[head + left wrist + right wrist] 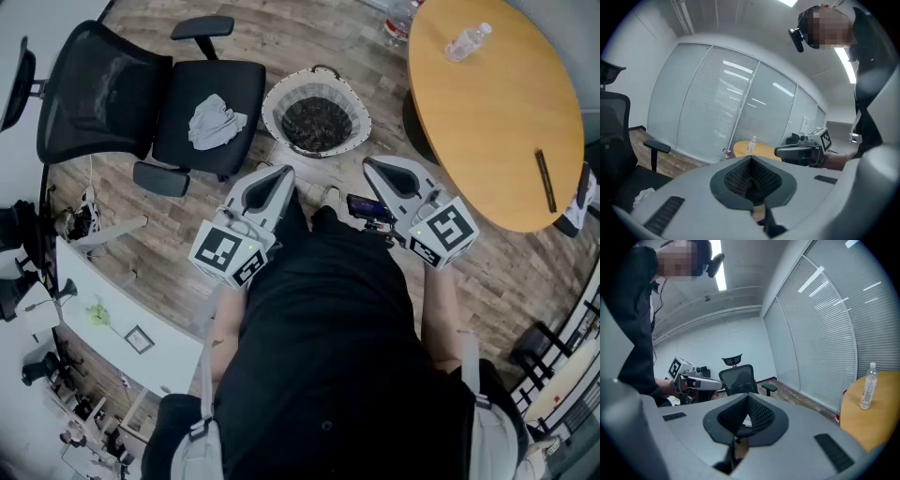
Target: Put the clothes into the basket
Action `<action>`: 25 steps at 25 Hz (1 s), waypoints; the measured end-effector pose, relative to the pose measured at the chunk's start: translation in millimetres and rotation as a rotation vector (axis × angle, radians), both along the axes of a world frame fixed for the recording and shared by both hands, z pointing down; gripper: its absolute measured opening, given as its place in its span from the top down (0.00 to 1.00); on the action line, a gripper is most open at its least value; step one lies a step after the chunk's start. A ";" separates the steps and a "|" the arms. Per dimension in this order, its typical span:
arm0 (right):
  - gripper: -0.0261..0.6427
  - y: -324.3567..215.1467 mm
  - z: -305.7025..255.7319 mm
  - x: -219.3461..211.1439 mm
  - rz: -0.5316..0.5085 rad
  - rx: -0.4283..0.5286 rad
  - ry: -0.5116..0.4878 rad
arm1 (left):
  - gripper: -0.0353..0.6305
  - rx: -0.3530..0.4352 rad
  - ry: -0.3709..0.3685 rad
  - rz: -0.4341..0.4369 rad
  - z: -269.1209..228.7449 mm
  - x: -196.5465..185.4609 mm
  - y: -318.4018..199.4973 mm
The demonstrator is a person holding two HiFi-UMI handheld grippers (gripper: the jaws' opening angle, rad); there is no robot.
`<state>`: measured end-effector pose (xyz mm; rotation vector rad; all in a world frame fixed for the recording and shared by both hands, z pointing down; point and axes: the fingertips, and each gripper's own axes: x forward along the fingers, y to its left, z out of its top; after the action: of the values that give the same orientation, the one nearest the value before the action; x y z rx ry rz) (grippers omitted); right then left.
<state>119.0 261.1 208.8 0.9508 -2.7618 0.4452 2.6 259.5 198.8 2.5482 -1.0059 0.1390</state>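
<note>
Over on the seat of the black office chair [239, 89], left of the round white basket [270, 111], lies a crumpled grey cloth [216, 122]. Looks soft and light; I'd pinch a raised fold. Jaws on left gripper [278, 175] and right gripper [373, 166] are closed, empty.

Head view: I look steeply down from above. Left gripper view, near level, sights the right gripper [779, 151]; right gripper view, the left gripper [721, 384]; all share the table [497, 122].

black top [328, 375] — grey left gripper [279, 174] and right gripper [372, 165], black-and-white marker cubes [228, 253].
</note>
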 end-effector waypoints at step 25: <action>0.94 9.2 5.7 3.9 0.000 -0.017 -0.014 | 0.94 -0.063 -0.012 -0.041 24.7 -0.4 14.1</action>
<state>122.9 270.3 214.5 0.9469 -2.7661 0.4763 2.2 273.6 223.5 2.4708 -1.0414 0.1722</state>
